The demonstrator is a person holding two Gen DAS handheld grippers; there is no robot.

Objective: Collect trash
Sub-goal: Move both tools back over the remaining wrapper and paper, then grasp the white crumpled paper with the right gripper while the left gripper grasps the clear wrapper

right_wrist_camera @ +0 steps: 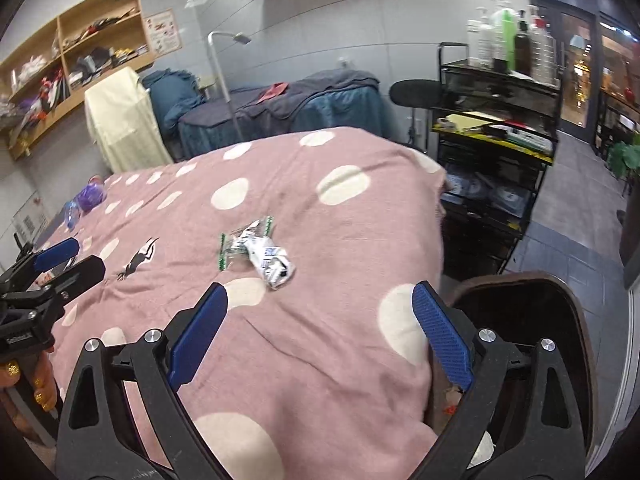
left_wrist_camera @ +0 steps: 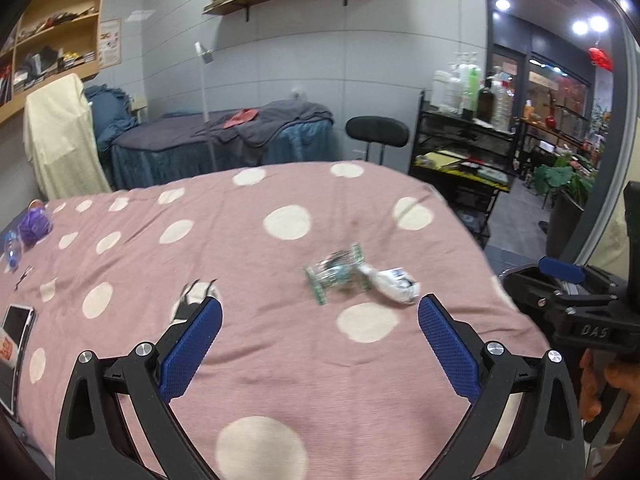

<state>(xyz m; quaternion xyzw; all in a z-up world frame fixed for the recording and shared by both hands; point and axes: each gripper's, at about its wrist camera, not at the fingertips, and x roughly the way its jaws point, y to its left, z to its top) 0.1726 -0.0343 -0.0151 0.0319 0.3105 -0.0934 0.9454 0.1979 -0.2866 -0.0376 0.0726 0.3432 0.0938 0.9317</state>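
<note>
The blanket (left_wrist_camera: 280,360) is matt pink cloth; the wrapper (right_wrist_camera: 244,240) is glossy crinkled plastic; gripper pads (right_wrist_camera: 440,340) are rough blue rubber

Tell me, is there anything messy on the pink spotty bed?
Yes. A crumpled clear wrapper with green edges and a scrunched white wrapper lie together mid-blanket. A purple thing and a plastic bottle sit at the far left edge.
</note>
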